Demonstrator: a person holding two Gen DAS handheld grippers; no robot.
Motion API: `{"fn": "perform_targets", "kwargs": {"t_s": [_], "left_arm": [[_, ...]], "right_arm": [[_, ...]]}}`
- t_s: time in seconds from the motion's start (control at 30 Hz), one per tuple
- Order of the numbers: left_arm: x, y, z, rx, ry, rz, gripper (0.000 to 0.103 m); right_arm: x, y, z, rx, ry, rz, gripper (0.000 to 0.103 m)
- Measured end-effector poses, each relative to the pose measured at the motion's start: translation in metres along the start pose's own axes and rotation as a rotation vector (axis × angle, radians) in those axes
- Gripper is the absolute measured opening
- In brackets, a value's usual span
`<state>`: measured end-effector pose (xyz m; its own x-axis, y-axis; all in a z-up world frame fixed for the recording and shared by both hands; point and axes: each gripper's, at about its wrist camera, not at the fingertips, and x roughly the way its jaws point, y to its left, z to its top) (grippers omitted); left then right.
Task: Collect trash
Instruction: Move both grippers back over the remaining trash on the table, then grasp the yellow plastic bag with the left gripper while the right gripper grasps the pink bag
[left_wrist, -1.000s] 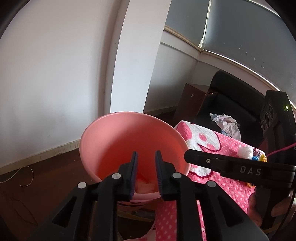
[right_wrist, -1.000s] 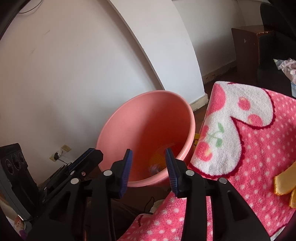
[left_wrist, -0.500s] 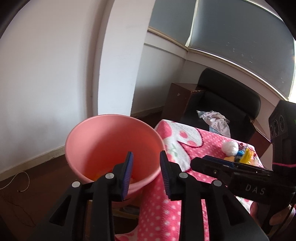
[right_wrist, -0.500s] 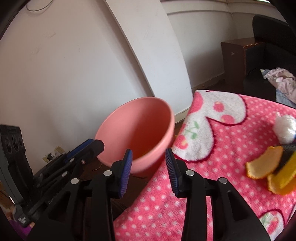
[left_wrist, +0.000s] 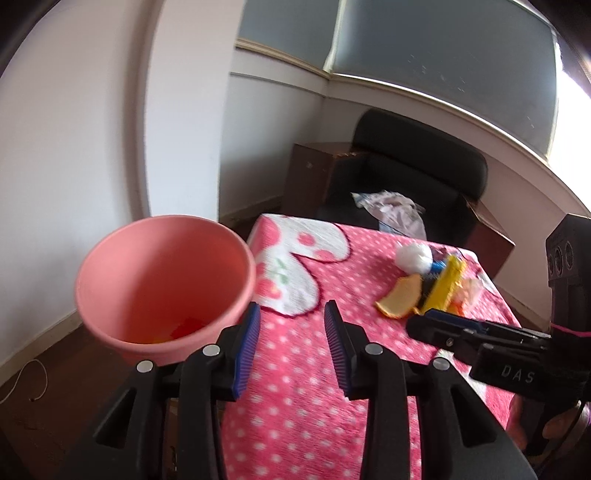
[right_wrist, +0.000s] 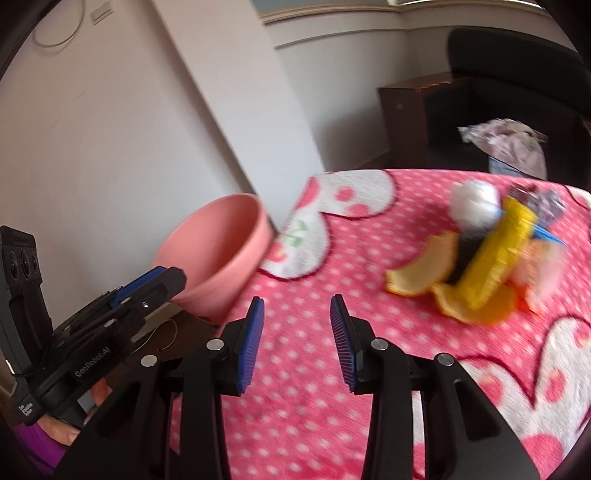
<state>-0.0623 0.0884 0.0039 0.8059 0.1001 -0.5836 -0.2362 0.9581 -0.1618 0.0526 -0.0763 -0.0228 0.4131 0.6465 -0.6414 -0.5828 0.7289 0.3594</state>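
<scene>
The left hand-held gripper (left_wrist: 291, 325) hangs over the near edge of the surface covered by a fluffy pink cloth with white polka dots (left_wrist: 295, 387). Its blue ribbed pads are apart and the jaws are opening, with nothing between them but the cloth below. The right hand-held gripper (right_wrist: 296, 320) is likewise spread over the dotted cloth, its pads well apart and pinching nothing.

A round salmon-pink plastic basin (left_wrist: 166, 284) stands just beside the left edge of the surface, its rim close to the cloth's white heart-shaped patch (left_wrist: 295, 258). Some orange and yellowish scraps (left_wrist: 181, 328) lie at its bottom, too blurred to name further.

The remaining trash sits in a small heap toward the far right part of the surface, well apart from both grippers: curved pieces of orange peel (right_wrist: 424, 269), a crumpled white ball of tissue (right_wrist: 474, 203), a long yellow ridged wrapper (right_wrist: 495, 254) lying across the peel, and a blue scrap (right_wrist: 546, 232) poking out behind it. The pieces touch or overlap each other.

Beyond the surface stands a black armchair (left_wrist: 417, 158) with a rumpled pale cloth (left_wrist: 395, 206) on its seat, and a dark brown wooden cabinet (left_wrist: 310, 177) beside it.
</scene>
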Motion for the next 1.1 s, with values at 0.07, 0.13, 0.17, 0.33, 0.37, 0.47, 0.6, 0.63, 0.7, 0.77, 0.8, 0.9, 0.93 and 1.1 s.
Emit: {"fn": "perform_targets", "kwargs": {"t_s": [0.07, 0.13, 0.17, 0.33, 0.37, 0.47, 0.6, 0.63, 0.7, 0.77, 0.8, 0.9, 0.93, 1.1], "left_arm": [[0.004, -0.009, -0.001, 0.019, 0.012, -0.012, 0.037], [0.008, -0.02, -0.003, 0.041, 0.025, -0.029, 0.038], [0.01, -0.022, -0.003, 0.046, 0.03, -0.034, 0.038], [0.019, -0.042, -0.007, 0.086, 0.058, -0.07, 0.04], [0.021, -0.046, -0.008, 0.093, 0.064, -0.076, 0.04], [0.026, -0.056, -0.01, 0.11, 0.081, -0.088, 0.042], [0.031, -0.066, -0.011, 0.134, 0.097, -0.099, 0.042], [0.032, -0.068, -0.011, 0.138, 0.099, -0.101, 0.042], [0.034, -0.071, -0.011, 0.144, 0.105, -0.106, 0.042], [0.037, -0.076, -0.011, 0.152, 0.112, -0.113, 0.042], [0.038, -0.078, -0.011, 0.157, 0.115, -0.115, 0.042], [0.043, -0.085, -0.011, 0.176, 0.121, -0.122, 0.042], [0.045, -0.088, -0.01, 0.183, 0.123, -0.127, 0.042], [0.055, -0.108, -0.005, 0.231, 0.125, -0.151, 0.042]], "right_arm": [[-0.008, -0.016, -0.004, 0.028, -0.01, -0.026, 0.038], [-0.016, -0.033, -0.008, 0.061, -0.019, -0.049, 0.038], [-0.019, -0.04, -0.009, 0.073, -0.022, -0.057, 0.038], [-0.034, -0.068, -0.014, 0.12, -0.041, -0.108, 0.038], [-0.038, -0.074, -0.015, 0.128, -0.049, -0.121, 0.038], [-0.045, -0.089, -0.016, 0.153, -0.068, -0.142, 0.038], [-0.05, -0.104, -0.019, 0.188, -0.082, -0.158, 0.038], [-0.051, -0.106, -0.019, 0.196, -0.085, -0.16, 0.038], [-0.054, -0.113, -0.019, 0.208, -0.092, -0.162, 0.038], [-0.056, -0.116, -0.019, 0.213, -0.099, -0.165, 0.038], [-0.056, -0.118, -0.019, 0.214, -0.101, -0.167, 0.038], [-0.056, -0.121, -0.019, 0.216, -0.105, -0.171, 0.038], [-0.056, -0.123, -0.02, 0.218, -0.106, -0.173, 0.038], [-0.056, -0.132, -0.016, 0.237, -0.111, -0.176, 0.038]]}}
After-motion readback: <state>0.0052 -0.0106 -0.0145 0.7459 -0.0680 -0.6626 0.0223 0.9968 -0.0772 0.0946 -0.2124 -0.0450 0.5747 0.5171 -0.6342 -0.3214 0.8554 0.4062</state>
